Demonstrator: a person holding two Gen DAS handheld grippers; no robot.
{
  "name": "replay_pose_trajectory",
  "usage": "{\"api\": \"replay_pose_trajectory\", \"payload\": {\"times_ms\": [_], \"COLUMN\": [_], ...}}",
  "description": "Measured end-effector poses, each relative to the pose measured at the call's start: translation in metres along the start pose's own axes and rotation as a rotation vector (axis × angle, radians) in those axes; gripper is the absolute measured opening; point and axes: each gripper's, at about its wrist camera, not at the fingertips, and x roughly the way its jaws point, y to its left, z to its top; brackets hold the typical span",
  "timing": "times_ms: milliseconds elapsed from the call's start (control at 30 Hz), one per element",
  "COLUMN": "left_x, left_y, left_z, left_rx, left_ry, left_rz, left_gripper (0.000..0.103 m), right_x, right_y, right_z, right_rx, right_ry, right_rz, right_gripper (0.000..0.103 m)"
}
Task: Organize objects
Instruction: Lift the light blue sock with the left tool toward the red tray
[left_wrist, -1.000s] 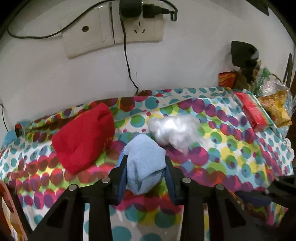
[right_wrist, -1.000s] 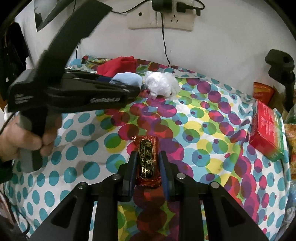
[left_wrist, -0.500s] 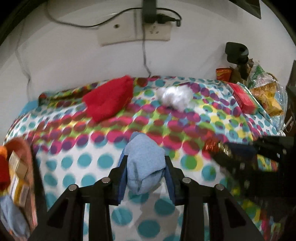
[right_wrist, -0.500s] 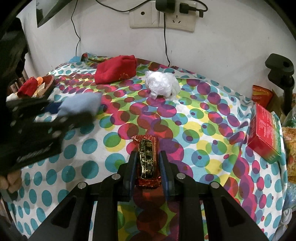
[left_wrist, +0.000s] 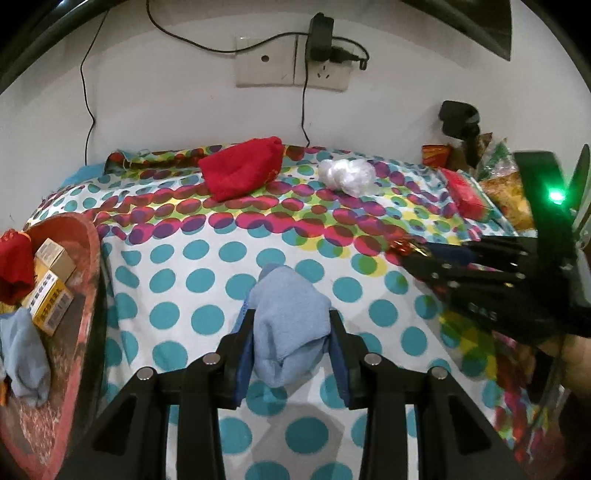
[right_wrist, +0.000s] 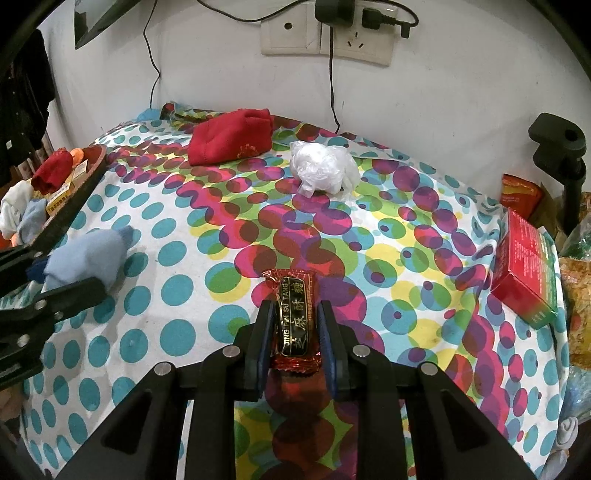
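Observation:
My left gripper (left_wrist: 291, 332) is shut on a light blue rolled cloth (left_wrist: 291, 325), held above the dotted tablecloth (left_wrist: 207, 280). The right wrist view shows that same blue cloth (right_wrist: 85, 254) in the left gripper (right_wrist: 62, 277) at the left edge. My right gripper (right_wrist: 295, 325) is shut on a red and black candy bar (right_wrist: 293, 325), low over the cloth. A red cloth (left_wrist: 242, 171) and a crumpled white plastic bag (left_wrist: 347, 175) lie near the wall. A red basket (left_wrist: 85, 258) at the left holds small boxes and cloths.
A red box (right_wrist: 526, 277) and snack packets (left_wrist: 509, 199) line the right edge. A black clamp stand (right_wrist: 559, 147) rises at the back right. Cables hang from a wall socket (right_wrist: 332, 37). A person's hand (left_wrist: 569, 343) holds the right gripper.
My left gripper has pulled back from the red cloth and white bag toward the left with the blue cloth, bringing the red basket into view. The right gripper has stayed put.

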Motion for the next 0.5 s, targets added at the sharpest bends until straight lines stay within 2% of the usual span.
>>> {"api": "replay_pose_trajectory", "payload": {"times_ms": [200, 500], "left_x": [-0.021, -0.044], "left_y": [-0.001, 0.001], "left_z": [-0.011, -0.029], "left_rx": [0.004, -0.005], "left_ry": [-0.013, -0.031], "left_rz": [-0.012, 0.028], "left_gripper": [0.036, 0.036], "right_x": [0.001, 0.001], "right_y": [0.001, 0.000], "right_z": [0.001, 0.001], "right_rx": [0.000, -0.002], "right_ry": [0.000, 0.000], "right_rz": [-0.001, -0.004], "right_gripper": [0.023, 0.023]}}
